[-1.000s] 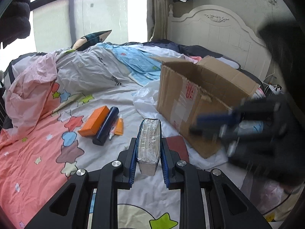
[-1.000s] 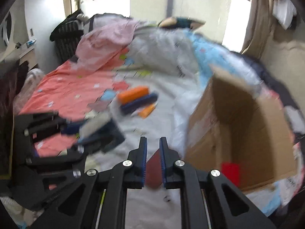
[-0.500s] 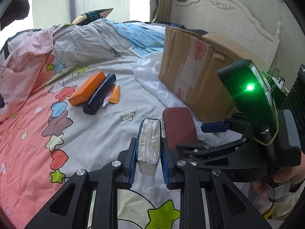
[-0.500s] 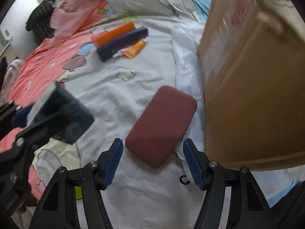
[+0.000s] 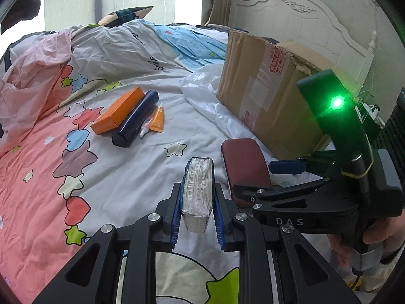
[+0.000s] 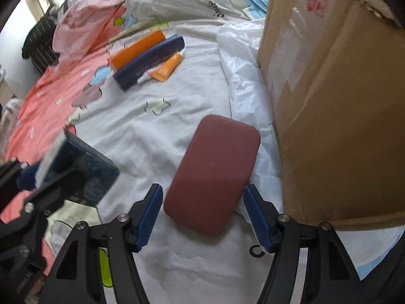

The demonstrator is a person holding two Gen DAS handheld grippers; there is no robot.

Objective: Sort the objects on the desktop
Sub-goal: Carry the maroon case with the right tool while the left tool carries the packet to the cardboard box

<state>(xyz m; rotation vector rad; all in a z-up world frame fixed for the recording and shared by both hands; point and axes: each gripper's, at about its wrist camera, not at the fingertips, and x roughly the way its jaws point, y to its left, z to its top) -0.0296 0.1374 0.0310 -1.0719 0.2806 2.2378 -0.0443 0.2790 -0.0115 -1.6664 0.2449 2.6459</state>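
Note:
My left gripper (image 5: 198, 212) is shut on a plastic-wrapped tissue pack (image 5: 198, 192), held above the bedsheet; the pack also shows in the right wrist view (image 6: 76, 167). My right gripper (image 6: 203, 215) is open, its jaws on either side of the near end of a dark red flat case (image 6: 215, 172) lying on the sheet. The case (image 5: 243, 162) and the right gripper (image 5: 255, 179) also show in the left wrist view. An orange box (image 5: 117, 114), a dark blue bottle (image 5: 136, 121) and an orange tube (image 5: 155, 120) lie together farther off.
An open cardboard box (image 5: 268, 96) stands on the bed right of the case, also close at the right in the right wrist view (image 6: 336, 101). A white plastic bag (image 5: 210, 98) lies beside it. Crumpled bedding (image 5: 76, 50) and a white headboard (image 5: 298, 25) are behind.
My right gripper opened wide and came down around the near end of the red case. My left gripper kept hold of the tissue pack and shifted slightly.

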